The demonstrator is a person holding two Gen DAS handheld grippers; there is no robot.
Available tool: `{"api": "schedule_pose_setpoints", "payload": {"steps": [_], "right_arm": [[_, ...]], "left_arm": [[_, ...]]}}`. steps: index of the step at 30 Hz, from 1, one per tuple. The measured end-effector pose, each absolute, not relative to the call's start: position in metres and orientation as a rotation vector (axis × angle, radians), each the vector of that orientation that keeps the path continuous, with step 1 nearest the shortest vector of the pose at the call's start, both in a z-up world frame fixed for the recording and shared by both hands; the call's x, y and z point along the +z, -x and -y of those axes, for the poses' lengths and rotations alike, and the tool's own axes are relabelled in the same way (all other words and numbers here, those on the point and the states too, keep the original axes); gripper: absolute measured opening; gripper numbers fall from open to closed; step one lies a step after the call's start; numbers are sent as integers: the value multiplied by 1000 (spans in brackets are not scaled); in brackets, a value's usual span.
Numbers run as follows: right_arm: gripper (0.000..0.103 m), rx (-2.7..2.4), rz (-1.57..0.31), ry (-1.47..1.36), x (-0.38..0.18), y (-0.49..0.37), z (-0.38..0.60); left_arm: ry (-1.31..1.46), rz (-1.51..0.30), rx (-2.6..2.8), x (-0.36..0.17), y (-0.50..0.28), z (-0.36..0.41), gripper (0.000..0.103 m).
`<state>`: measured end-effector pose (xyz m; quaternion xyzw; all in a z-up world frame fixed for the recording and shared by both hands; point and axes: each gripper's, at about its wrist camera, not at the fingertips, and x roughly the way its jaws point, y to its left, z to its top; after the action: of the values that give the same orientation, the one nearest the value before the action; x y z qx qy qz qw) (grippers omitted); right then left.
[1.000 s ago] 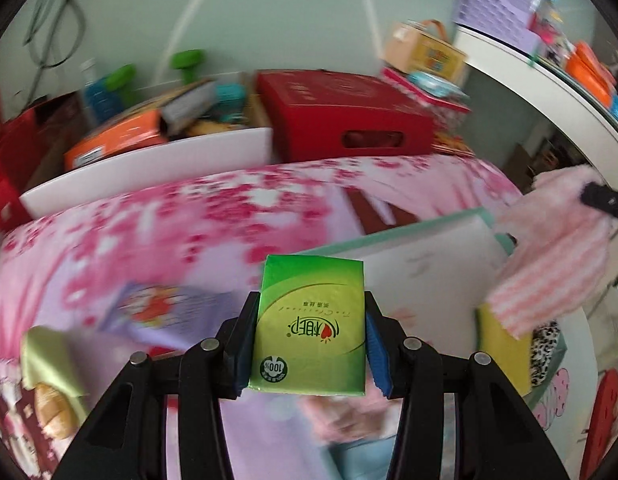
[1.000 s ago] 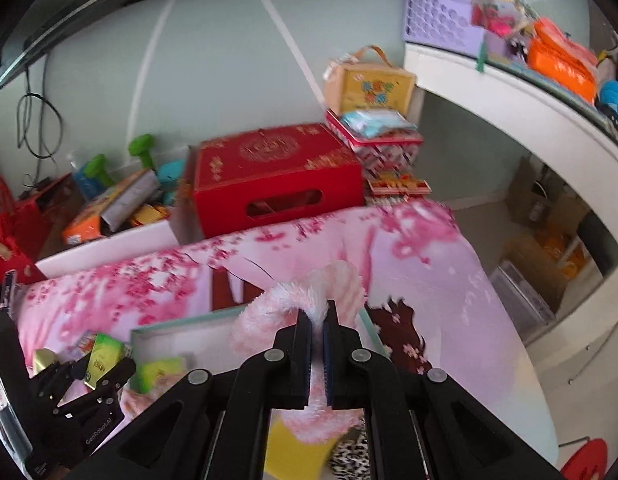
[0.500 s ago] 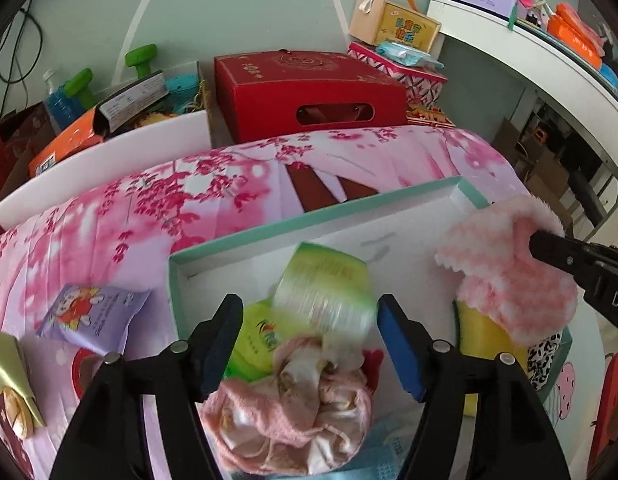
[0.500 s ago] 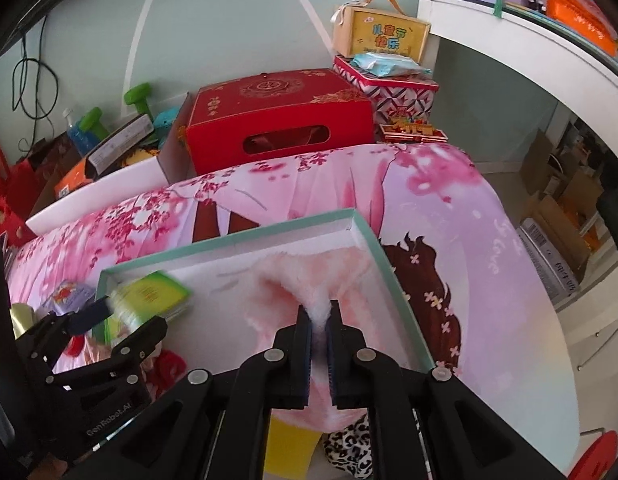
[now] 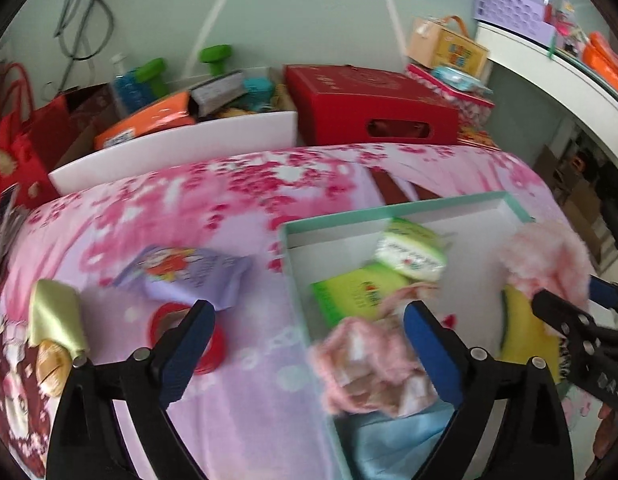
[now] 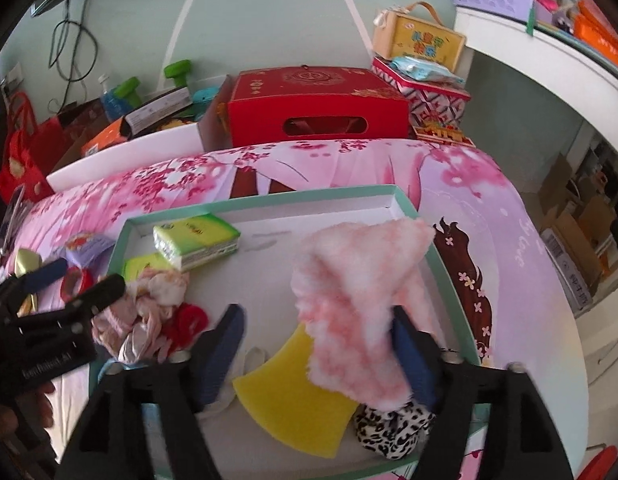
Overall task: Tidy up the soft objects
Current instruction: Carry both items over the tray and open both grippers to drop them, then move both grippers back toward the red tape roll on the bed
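Both sets of jaws are opening and grip nothing. The right gripper (image 6: 317, 340) lets a fluffy pink cloth (image 6: 361, 296) sag against one pad, over the tray (image 6: 269, 200) near its right edge. It is light and limp, best pinched at a bunched fold. The left gripper (image 5: 309, 344) is spread above the bed by the tray's left rim. The green tissue pack (image 6: 195, 242), light, slick-wrapped and squashy, lies at the tray's far left corner. A yellow sponge (image 6: 297, 404) sits near the front edge.
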<state>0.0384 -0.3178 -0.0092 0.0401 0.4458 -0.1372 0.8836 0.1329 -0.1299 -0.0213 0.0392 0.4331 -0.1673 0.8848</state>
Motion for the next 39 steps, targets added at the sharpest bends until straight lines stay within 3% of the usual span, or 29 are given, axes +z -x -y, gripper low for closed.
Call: {"api": "schedule_pose_setpoints", "payload": {"steps": [4,13,24,39], "right_arm": [[103,-284,-901,-73,-13,-30,310],[103,-325,-807,-144,-1,3,316],[103,-326,-801,-96,26,51,297],[103,-133,-678,-108,52,-55,182]], "left_arm": [[-53,-883,-290,-21,-131,111,96],[-43,-905,-138,-21,-121,67,96],[55,-951,-30,-24,-56,5,96],[191,-863,149,-5,-96,-94,96]]}}
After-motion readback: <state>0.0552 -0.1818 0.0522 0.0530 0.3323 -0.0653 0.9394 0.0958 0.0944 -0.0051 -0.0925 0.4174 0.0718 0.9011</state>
